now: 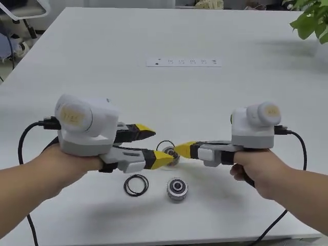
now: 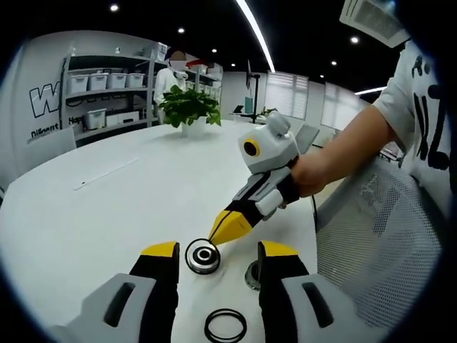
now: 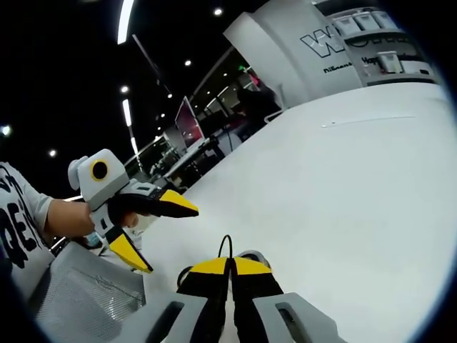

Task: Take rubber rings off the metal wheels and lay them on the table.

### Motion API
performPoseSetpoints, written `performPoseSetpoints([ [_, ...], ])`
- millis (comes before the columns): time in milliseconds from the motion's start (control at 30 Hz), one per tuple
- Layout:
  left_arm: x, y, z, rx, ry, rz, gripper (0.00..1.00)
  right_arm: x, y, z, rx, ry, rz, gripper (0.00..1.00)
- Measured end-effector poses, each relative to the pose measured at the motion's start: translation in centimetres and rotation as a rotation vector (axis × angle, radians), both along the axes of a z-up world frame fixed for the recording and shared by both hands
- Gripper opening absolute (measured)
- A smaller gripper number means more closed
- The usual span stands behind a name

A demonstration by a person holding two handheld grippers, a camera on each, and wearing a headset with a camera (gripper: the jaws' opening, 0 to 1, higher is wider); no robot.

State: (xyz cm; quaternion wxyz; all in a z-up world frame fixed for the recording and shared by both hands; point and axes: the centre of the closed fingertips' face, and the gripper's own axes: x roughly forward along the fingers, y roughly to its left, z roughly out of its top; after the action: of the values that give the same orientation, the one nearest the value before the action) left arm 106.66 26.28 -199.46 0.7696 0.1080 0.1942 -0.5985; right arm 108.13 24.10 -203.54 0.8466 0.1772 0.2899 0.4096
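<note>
A small metal wheel (image 1: 172, 158) (image 2: 203, 257) lies on the white table (image 1: 205, 31) between the two grippers. My right gripper (image 1: 180, 150) (image 3: 230, 266) is shut on a thin black rubber ring (image 1: 165, 146) (image 3: 225, 246), which loops up from its tips right at this wheel (image 3: 251, 256). My left gripper (image 1: 158, 145) (image 2: 219, 250) is open, one jaw on each side of the wheel without touching it. In the left gripper view the right gripper (image 2: 227, 230) meets the wheel from behind. A second wheel (image 1: 177, 188) (image 2: 251, 275) and loose black rings (image 1: 136, 184) (image 2: 226, 325) lie nearer the front edge.
A white power strip (image 1: 183, 62) is set flat in the table's middle, far from the work. A potted plant (image 1: 310, 20) (image 2: 187, 107) stands at the far right corner. A mesh chair (image 2: 378, 236) is beside the table. The front edge is close below the loose rings.
</note>
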Motion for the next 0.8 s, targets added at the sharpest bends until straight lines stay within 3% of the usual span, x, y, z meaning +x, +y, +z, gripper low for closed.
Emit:
performPoseSetpoints([
  [100, -0.5, 0.3, 0.3, -0.003, -0.002, -0.004, 0.47, 0.0, 0.1, 0.2, 0.008, -0.002, 0.003, 0.0],
  [400, -1.7, 1.1, 1.5, -0.01, -0.04, -0.021, 0.53, -0.4, 0.7, 0.8, 0.033, -0.002, 0.021, 0.0],
  [800, -2.7, 3.0, 1.9, -0.019, -0.025, 0.006, 0.63, -1.1, 1.6, 1.2, 0.047, 0.003, 0.047, 0.0],
])
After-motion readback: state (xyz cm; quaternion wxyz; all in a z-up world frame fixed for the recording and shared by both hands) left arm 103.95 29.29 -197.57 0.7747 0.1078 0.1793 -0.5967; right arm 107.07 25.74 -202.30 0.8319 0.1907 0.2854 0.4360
